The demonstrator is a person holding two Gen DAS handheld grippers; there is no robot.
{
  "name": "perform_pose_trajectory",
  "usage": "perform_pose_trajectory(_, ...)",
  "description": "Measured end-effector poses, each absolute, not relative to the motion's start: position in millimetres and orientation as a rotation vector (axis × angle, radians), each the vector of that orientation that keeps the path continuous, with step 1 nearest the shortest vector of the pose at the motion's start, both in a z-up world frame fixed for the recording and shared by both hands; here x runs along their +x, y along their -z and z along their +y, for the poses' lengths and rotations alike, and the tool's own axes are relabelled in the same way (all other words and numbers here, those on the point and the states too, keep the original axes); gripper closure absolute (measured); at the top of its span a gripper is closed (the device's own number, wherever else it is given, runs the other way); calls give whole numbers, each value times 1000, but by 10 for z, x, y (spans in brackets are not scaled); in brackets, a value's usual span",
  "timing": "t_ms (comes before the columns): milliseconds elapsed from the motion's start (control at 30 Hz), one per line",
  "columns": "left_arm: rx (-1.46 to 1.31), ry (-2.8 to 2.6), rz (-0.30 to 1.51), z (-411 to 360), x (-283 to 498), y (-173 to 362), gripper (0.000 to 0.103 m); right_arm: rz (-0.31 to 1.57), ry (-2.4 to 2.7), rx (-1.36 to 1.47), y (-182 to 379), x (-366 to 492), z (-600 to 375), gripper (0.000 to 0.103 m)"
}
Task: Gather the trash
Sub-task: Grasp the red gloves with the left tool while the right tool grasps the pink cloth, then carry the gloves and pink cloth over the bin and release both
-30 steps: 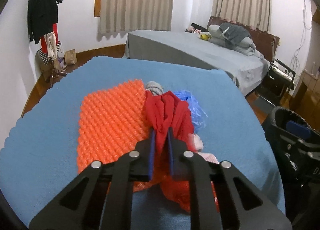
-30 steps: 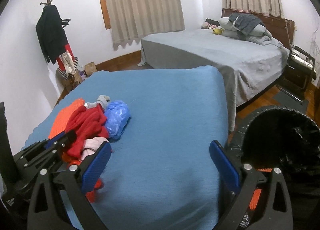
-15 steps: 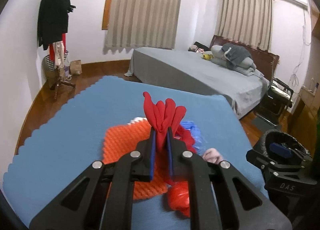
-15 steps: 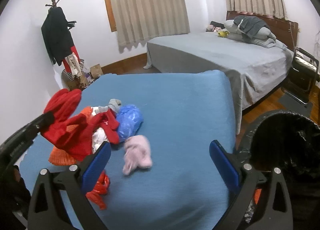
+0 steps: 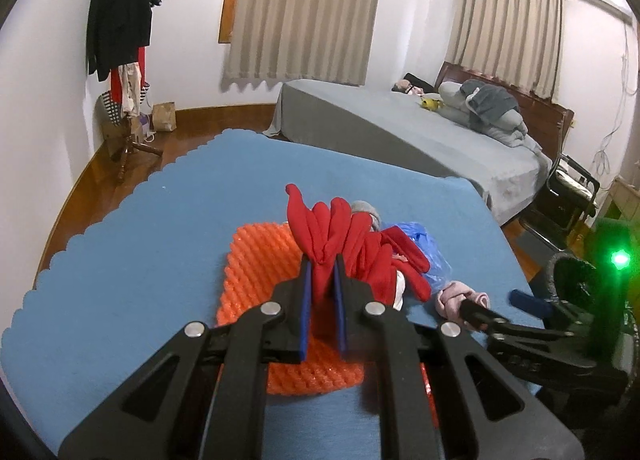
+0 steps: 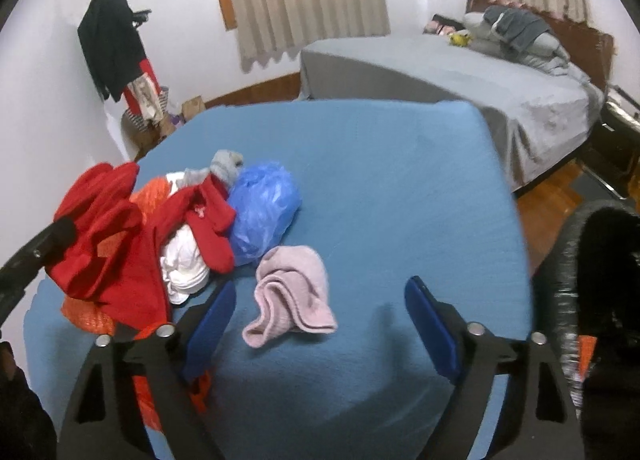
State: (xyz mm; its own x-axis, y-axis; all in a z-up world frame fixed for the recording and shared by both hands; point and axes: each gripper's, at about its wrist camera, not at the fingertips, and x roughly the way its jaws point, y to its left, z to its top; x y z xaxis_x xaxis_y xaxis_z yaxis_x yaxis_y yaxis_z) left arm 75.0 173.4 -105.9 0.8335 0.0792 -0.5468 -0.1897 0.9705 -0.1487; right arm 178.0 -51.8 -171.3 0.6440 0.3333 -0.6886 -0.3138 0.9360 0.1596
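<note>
Left gripper [image 5: 320, 280] clamped tight on a red cloth [image 5: 332, 236], bunched folds standing up past the blue pads at frame centre, long axis running away from the camera toward the upper frame. Right gripper [image 6: 316, 316] wide but closing, its pads not touching anything; a pink knit cloth [image 6: 292, 292] lies between the jaws on the blue table [image 6: 380, 188], crumpled, long axis slanting from lower left to upper right. Right wrist view alone shows the whole pile at centre left: blue plastic bag [image 6: 264, 212], a red sock-like piece [image 6: 212, 228] pointing toward the lower frame, white cloth [image 6: 184, 264], grey sock [image 6: 226, 166], all touching one another; also the black-lined trash bin [image 6: 600, 260] at the right edge, just off the table. Left wrist view alone shows the orange bubble mat [image 5: 260, 260] flat under the pile at frame centre, and the right gripper from the side at lower right, one finger down against the pink cloth, a green light above it. Both views: grey bed [image 5: 400, 132] beyond the table, coat rack [image 5: 124, 20] upper left.
</note>
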Motion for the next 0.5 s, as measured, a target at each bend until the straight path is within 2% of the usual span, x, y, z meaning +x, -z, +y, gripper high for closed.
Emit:
perform_pose_trajectory(67, -197, -138, 567, 1731, 748, 1072, 93, 833, -375, 6, 1797, 1849, -447, 33)
perform_pose_trajectory(100, -197, -135, 567, 1729, 751, 1076, 93, 856, -390, 9, 1838, 1879, -430, 47)
perform_pose_trajectory(133, -197, -132, 568, 1732, 746, 1082, 93, 872, -399, 12, 1864, 1883, -425, 55)
perform_pose_trajectory(167, -197, -130, 568, 1730, 747, 1083, 93, 869, -402, 15, 1865, 1882, -435, 58)
perform_pose_trajectory(200, -196, -127, 568, 1732, 747, 1086, 93, 865, -426, 26, 1846, 1880, -444, 68)
perform_pose_trajectory(500, -194, -102, 538, 1681, 749, 978, 93, 797, -435, 53, 1525, 1748, -622, 68)
